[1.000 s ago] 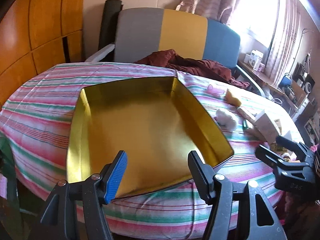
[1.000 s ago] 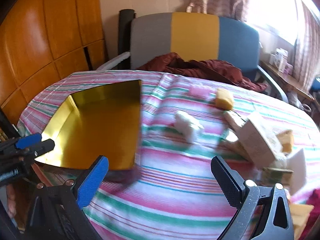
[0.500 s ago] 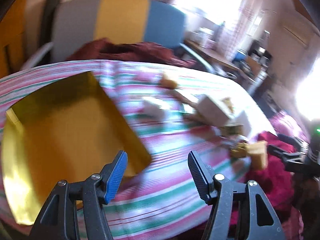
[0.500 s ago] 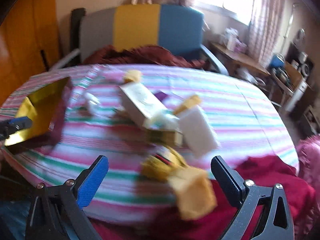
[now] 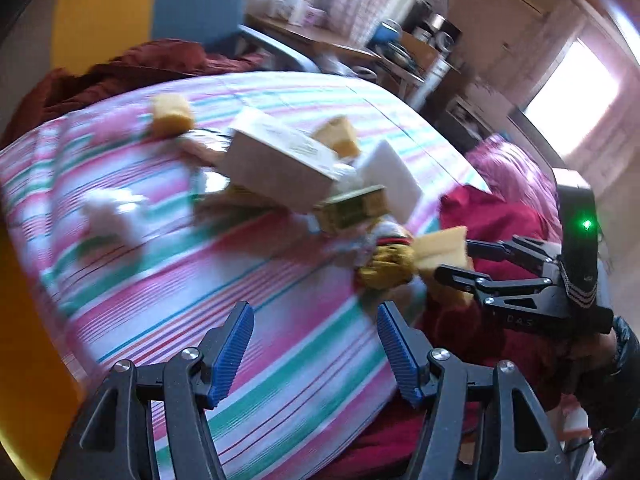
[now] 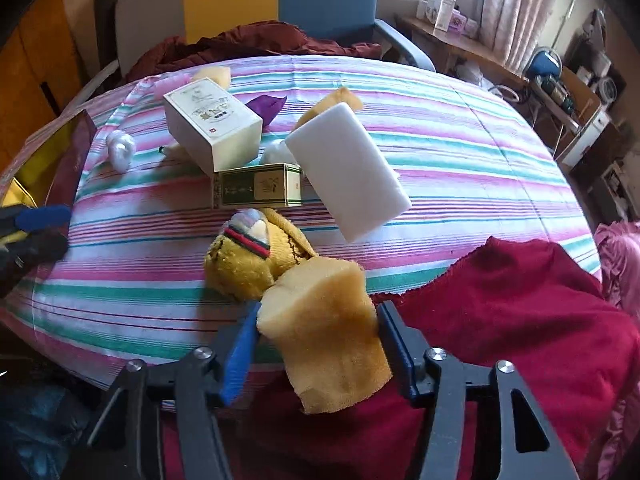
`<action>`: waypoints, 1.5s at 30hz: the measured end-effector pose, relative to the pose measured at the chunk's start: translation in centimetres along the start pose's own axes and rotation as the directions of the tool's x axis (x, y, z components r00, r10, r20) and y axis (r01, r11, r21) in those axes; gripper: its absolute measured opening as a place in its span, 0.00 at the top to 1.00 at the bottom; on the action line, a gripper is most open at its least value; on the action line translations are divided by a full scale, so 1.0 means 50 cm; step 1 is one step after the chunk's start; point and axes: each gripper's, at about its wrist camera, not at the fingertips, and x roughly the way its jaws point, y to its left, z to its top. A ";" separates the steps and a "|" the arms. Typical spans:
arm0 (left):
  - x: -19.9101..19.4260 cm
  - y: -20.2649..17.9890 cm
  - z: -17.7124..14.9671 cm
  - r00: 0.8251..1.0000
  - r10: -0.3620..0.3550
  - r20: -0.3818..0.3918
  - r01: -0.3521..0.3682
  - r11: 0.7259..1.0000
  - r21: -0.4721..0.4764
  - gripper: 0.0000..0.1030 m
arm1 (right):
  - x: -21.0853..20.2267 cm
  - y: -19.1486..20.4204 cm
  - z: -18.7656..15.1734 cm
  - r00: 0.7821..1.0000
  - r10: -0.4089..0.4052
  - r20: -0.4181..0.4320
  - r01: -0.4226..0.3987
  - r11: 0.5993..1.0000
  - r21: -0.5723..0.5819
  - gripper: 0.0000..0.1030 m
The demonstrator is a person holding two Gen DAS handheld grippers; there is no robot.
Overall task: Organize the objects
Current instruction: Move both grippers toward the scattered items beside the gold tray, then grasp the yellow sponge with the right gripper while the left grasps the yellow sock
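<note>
My right gripper (image 6: 316,340) has both jaws pressed against a yellow sponge block (image 6: 324,328) at the table's near edge; it also shows in the left wrist view (image 5: 440,246). A yellow knit toy (image 6: 248,260) lies just behind the sponge. Behind it are a green box (image 6: 258,190), a white foam slab (image 6: 348,172) and a white carton (image 6: 212,126). The gold tray (image 6: 44,168) sits at the far left. My left gripper (image 5: 314,344) is open and empty above the striped cloth.
A red cloth (image 6: 512,312) hangs over the table's near right edge. Two more yellow sponges (image 6: 336,100) (image 6: 214,74), a purple scrap (image 6: 266,104) and a white ball (image 6: 120,148) lie farther back. A chair (image 6: 248,4) with dark red clothing stands behind.
Both grippers swung right, away from the gold tray. My right gripper moved onto the yellow sponge block and closed on it. The left gripper stayed open.
</note>
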 end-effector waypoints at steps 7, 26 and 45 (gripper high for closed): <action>0.078 -0.067 0.044 0.996 -0.084 -0.040 0.087 0.993 0.076 0.38 | -0.051 -0.034 0.000 0.997 0.023 0.073 -0.028 0.997 0.067 0.47; 0.186 -0.095 0.034 0.995 -0.053 -0.087 0.063 0.992 0.113 0.62 | -0.061 -0.084 0.001 0.987 0.063 0.145 -0.093 0.973 0.210 0.47; -0.210 0.169 -0.155 0.930 0.314 0.190 -0.268 0.935 -0.233 0.62 | -0.087 0.269 0.140 0.872 0.458 0.173 -0.425 0.883 -0.200 0.46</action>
